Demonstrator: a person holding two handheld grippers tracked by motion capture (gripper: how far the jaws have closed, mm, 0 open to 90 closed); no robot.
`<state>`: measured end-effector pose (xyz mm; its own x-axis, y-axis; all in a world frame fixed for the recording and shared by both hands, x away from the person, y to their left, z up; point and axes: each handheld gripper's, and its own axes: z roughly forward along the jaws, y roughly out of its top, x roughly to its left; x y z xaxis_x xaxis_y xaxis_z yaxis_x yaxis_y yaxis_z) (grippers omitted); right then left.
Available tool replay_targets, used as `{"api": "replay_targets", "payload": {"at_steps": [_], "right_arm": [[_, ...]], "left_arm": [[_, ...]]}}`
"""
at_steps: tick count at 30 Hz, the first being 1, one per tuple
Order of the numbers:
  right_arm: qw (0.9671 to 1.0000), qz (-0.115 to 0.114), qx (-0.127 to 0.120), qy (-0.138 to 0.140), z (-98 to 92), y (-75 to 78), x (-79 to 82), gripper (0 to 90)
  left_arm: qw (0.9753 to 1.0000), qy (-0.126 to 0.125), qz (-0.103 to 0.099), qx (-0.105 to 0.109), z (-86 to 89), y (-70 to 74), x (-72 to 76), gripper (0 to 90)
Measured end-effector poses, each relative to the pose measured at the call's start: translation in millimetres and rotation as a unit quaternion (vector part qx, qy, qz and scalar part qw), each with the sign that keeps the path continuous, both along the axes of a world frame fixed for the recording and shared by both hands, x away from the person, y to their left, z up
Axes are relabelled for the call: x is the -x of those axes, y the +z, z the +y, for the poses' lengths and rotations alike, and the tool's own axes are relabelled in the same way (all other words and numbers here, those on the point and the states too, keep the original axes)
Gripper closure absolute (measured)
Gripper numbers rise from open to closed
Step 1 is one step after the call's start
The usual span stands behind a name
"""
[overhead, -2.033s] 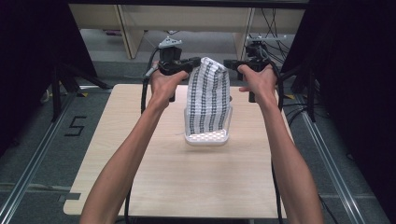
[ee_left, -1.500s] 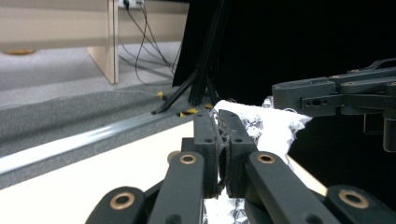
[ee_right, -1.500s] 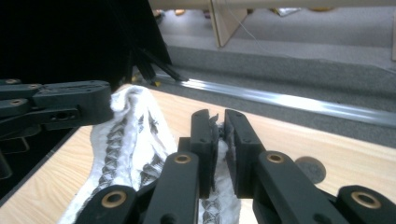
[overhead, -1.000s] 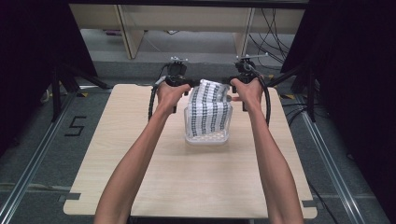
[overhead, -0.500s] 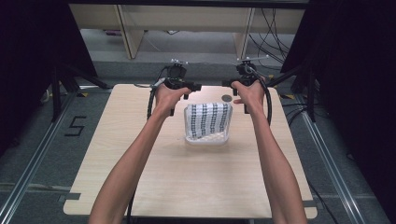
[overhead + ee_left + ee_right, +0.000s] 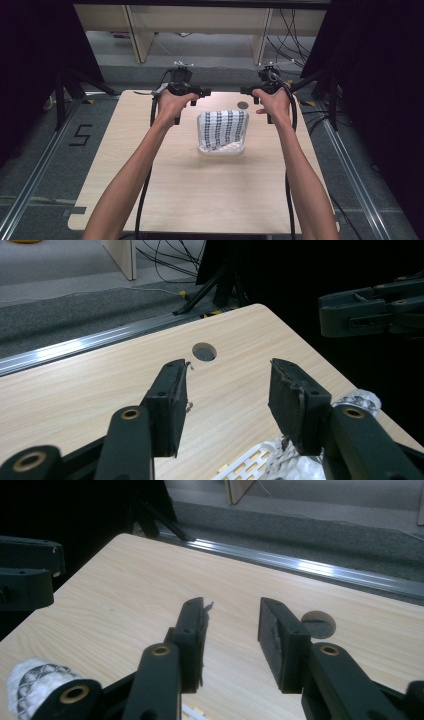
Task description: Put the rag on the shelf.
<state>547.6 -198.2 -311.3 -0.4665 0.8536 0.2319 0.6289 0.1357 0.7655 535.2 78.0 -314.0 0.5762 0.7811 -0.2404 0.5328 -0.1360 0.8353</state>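
Seen from above: one pale wooden surface [image 6: 165, 200] filling the middle of the frame, two forearms rising from the bottom edge toward its far side. At centre, slightly above the middle, one white slotted basket [image 6: 221, 149] with one black-and-white patterned cloth [image 6: 222, 127] draped over and into it, stripes running toward and away from the camera.

Left gripper [image 6: 197, 92] held at upper centre-left, just left of and beyond the cloth. Right gripper [image 6: 248, 91] held at upper centre-right, just right of and beyond it. Both at a similar remove from the cloth, neither touching it; cannot tell which is nearer. One round hole [image 6: 243, 105] in the surface just above the cloth's upper right corner.

In the left gripper view: fingers [image 6: 167, 405] spread wide with nothing between them, basket rim and crumpled cloth at the lower right corner, below and beside the right-hand finger. In the right gripper view: fingers [image 6: 280, 640] likewise parted and empty, a patch of cloth at the lower left corner.

Key relation, as a judgement: cloth and basket lying between the two grippers and nearer the camera than either, so any regrasp needing both drawn inward and back toward the bottom of the overhead frame.

Counted: two grippers, one basket, one cloth, one hole.
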Motion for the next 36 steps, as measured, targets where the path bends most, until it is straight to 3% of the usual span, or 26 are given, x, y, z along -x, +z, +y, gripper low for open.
{"api": "replay_targets", "payload": {"at_steps": [1,6,8,10,15,16,20,35,36], "right_arm": [[0.9999,-0.012,0.004,0.006,-0.8,0.0,0.0,62.0],[0.9999,-0.01,0.0,0.012,-0.7,4.3,7.9,59.8],[0.9993,-0.025,0.017,0.02,-2.9,5.4,9.2,58.7],[0.9998,-0.011,0.01,0.016,-1.9,8.2,13.8,58.3],[0.9985,-0.037,0.018,0.037,-2.9,12.3,21.4,55.5],[0.9989,-0.03,0.015,0.032,-1.7,13.3,24.8,54.8],[0.9981,-0.04,0.016,0.044,-1.8,15.6,33.8,50.8],[0.9971,-0.042,0.015,0.062,-2.1,15.0,60.2,43.4],[0.996,-0.051,0.016,0.071,-3.0,13.6,60.9,43.2]], "left_arm": [[1.0,0.002,0.0,0.005,0.4,0.4,1.6,48.0],[1.0,0.0,-0.003,0.007,6.4,2.7,10.4,45.9],[1.0,-0.002,-0.005,0.007,8.4,4.0,14.1,44.5],[0.9999,-0.002,-0.006,0.013,9.2,4.9,18.4,43.9],[0.9999,-0.008,-0.009,0.011,11.8,4.7,29.9,41.2],[0.9999,-0.011,-0.008,0.009,12.5,4.5,31.7,40.7],[0.9998,-0.016,-0.014,0.003,15.1,3.1,40.4,39.3],[0.999,-0.024,-0.035,0.015,29.2,1.7,69.8,38.4],[0.999,-0.025,-0.035,0.015,30.2,1.4,71.8,38.4]]}}
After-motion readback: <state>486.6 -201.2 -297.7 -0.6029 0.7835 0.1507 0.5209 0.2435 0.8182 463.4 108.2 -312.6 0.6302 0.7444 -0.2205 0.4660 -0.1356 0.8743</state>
